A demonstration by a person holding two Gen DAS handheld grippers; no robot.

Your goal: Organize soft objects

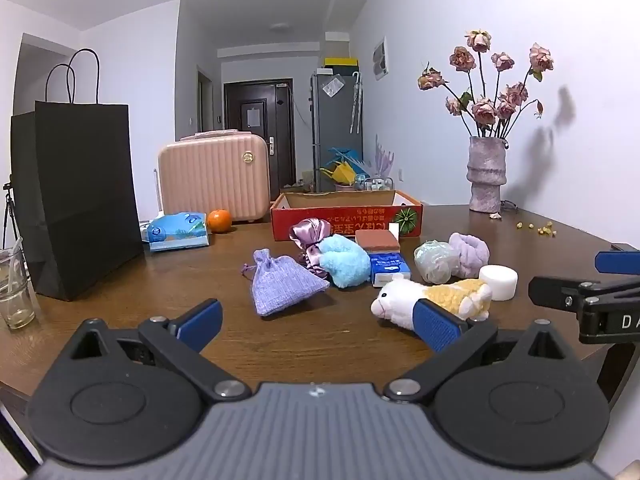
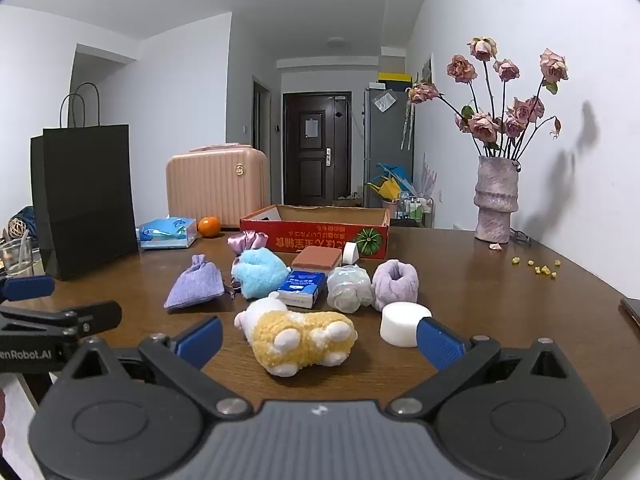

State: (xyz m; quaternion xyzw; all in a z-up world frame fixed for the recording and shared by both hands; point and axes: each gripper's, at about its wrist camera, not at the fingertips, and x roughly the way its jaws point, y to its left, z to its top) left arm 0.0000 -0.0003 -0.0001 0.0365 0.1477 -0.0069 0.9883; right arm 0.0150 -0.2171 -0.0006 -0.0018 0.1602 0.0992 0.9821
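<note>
A white and yellow plush toy (image 1: pixel 434 298) (image 2: pixel 300 336) lies on the wooden table, in front of a lilac pouch (image 1: pixel 284 282) (image 2: pixel 196 286), a light blue fluffy piece (image 1: pixel 346 260) (image 2: pixel 260 272), a purple satin scrunchie (image 1: pixel 310 232), a pale mesh ball (image 1: pixel 434 260) (image 2: pixel 348 286) and a lilac rolled cloth (image 1: pixel 470 254) (image 2: pixel 396 282). Behind them stands an open red cardboard box (image 1: pixel 344 220) (image 2: pixel 312 236). My left gripper (image 1: pixel 318 326) is open over bare table, with the plush just beyond its right finger. My right gripper (image 2: pixel 320 340) is open; the plush shows between its fingers, untouched.
A white round block (image 2: pixel 404 324), a blue tissue pack (image 2: pixel 302 288) and a brown pad (image 2: pixel 318 260) sit among the soft things. A black paper bag (image 1: pixel 80 200), pink case (image 1: pixel 214 176), orange (image 1: pixel 219 220) and glass (image 1: pixel 14 300) stand left. A flower vase (image 1: pixel 486 174) stands right.
</note>
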